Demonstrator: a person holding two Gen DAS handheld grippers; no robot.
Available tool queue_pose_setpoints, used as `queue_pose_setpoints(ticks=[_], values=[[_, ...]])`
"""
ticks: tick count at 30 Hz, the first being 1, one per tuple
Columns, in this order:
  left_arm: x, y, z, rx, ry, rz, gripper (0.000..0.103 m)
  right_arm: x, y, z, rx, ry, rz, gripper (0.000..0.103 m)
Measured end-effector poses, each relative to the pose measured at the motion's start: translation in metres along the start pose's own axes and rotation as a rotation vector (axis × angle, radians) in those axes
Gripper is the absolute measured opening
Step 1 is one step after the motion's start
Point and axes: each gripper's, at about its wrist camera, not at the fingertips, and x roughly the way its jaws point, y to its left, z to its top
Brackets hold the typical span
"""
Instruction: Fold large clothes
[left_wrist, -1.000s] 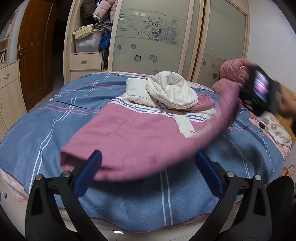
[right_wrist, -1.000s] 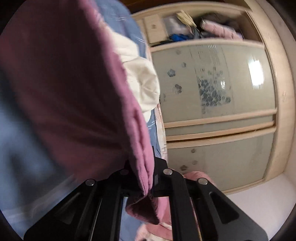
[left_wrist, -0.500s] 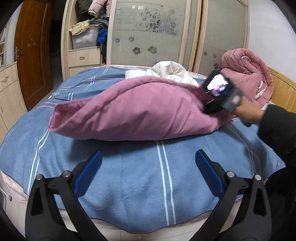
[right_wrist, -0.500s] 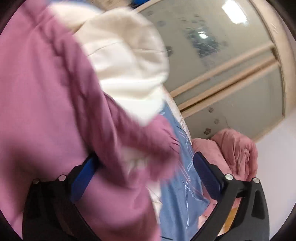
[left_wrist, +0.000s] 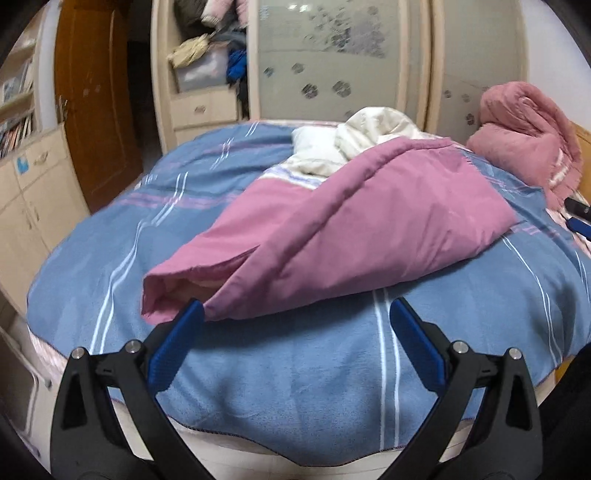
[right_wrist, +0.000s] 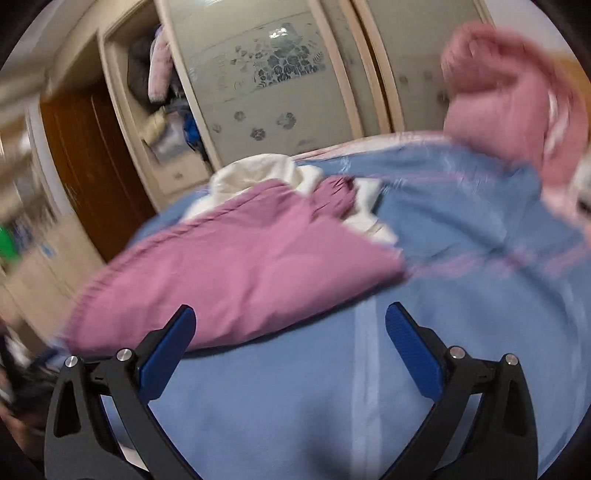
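A large pink and cream hooded garment (left_wrist: 351, 229) lies on the blue striped bed (left_wrist: 258, 387), its pink side folded over itself, its cream hood (left_wrist: 369, 133) at the far end. It also shows in the blurred right wrist view (right_wrist: 236, 277). My left gripper (left_wrist: 295, 343) is open and empty, its left pad (left_wrist: 173, 347) just short of the garment's near hem. My right gripper (right_wrist: 290, 350) is open and empty above the bed (right_wrist: 332, 406), close to the garment's near edge. Its tip (left_wrist: 580, 218) shows at the right edge of the left wrist view.
A rolled pink blanket (left_wrist: 524, 129) lies at the bed's far right. A wardrobe with frosted sliding doors (left_wrist: 332, 66) and an open shelf of clothes (left_wrist: 207, 55) stands behind the bed. A brown door (left_wrist: 96, 110) and low cabinets (left_wrist: 33, 195) are on the left.
My right gripper opened and let go of the pink side after swinging it across the garment, then drew back to the right. The garment now lies folded on the bed.
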Motion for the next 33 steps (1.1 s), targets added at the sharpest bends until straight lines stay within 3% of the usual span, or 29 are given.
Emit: queue_pose_setpoints(ticks=[3, 7, 16, 27, 30, 33], values=[[-0.010, -0.006, -0.004, 0.052, -0.038, 0.018, 0.101, -0.031, 0.007, -0.001, 0.002, -0.088, 0.096, 0.102], [-0.017, -0.001, -0.010, 0.073, -0.055, 0.045, 0.101, -0.048, 0.028, -0.008, -0.140, -0.130, 0.052, 0.102], [-0.013, 0.015, -0.011, 0.019, -0.027, 0.054, 0.101, -0.036, 0.018, -0.016, -0.155, -0.101, 0.057, 0.102], [-0.012, 0.013, -0.008, 0.036, -0.030, 0.041, 0.101, -0.024, 0.019, -0.023, -0.192, -0.069, 0.029, 0.102], [-0.015, 0.019, 0.000, 0.094, -0.030, 0.021, 0.101, -0.024, 0.017, -0.024, -0.185, -0.062, 0.030, 0.102], [-0.012, 0.024, 0.014, 0.220, 0.007, -0.020, 0.101, -0.024, 0.015, -0.024, -0.184, -0.057, 0.034, 0.102]])
